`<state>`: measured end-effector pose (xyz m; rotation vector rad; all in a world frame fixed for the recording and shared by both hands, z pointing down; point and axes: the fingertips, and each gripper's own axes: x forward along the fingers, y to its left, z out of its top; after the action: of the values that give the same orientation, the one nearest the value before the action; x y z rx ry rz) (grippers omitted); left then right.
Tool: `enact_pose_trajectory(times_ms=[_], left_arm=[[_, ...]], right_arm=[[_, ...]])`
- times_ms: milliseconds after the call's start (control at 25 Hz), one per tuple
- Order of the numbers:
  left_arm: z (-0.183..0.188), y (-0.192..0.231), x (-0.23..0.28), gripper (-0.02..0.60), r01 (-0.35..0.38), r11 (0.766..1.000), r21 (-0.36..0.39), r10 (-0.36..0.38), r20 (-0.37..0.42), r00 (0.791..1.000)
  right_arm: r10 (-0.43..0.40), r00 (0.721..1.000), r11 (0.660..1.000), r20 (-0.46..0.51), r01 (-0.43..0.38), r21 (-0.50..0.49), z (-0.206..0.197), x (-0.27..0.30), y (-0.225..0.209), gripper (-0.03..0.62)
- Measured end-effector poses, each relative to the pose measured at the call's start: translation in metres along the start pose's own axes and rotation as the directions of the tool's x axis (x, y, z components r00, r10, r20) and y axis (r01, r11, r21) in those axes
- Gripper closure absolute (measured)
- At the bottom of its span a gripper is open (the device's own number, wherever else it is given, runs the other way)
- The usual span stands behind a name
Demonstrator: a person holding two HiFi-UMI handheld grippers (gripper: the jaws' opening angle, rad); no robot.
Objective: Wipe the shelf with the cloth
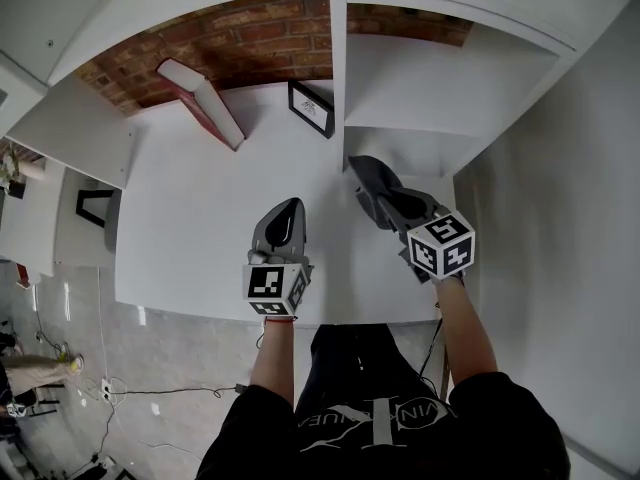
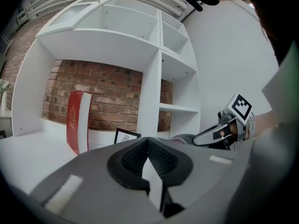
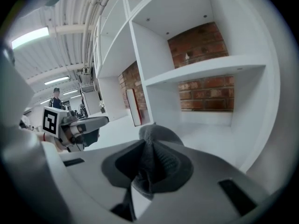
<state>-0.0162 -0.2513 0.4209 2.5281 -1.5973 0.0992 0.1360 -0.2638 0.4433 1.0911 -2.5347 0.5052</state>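
Observation:
A dark grey cloth (image 1: 366, 172) (image 3: 157, 133) is bunched between the jaws of my right gripper (image 1: 384, 198) (image 3: 149, 161), which is shut on it. The cloth hangs just right of the shelf's upright divider (image 1: 338, 68), at the mouth of the lower right compartment (image 3: 212, 129). My left gripper (image 1: 289, 208) (image 2: 148, 149) hovers over the wide white shelf surface (image 1: 190, 218), jaws shut with nothing in them. In the left gripper view the right gripper (image 2: 210, 135) is off to the right with the cloth (image 2: 183, 137) at its tip.
A red book (image 1: 201, 102) (image 2: 77, 120) leans against the brick back wall (image 1: 260, 38). A small black picture frame (image 1: 312, 107) (image 2: 126, 136) stands next to the divider. A higher shelf board (image 1: 420, 108) spans the right compartment. A white side wall (image 1: 560, 228) closes off the right.

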Motion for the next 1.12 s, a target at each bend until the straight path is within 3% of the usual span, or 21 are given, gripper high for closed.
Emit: enact_pose_trajectory(times_ms=[1120], left_arm=[[0.067,-0.032,-0.046,0.571,0.011,1.000,0.022,-0.013,0.072,0.997]], right_arm=[[-0.053,0.973,0.998,0.222,0.058,-0.013,0.074,-0.111,0.026,0.539]])
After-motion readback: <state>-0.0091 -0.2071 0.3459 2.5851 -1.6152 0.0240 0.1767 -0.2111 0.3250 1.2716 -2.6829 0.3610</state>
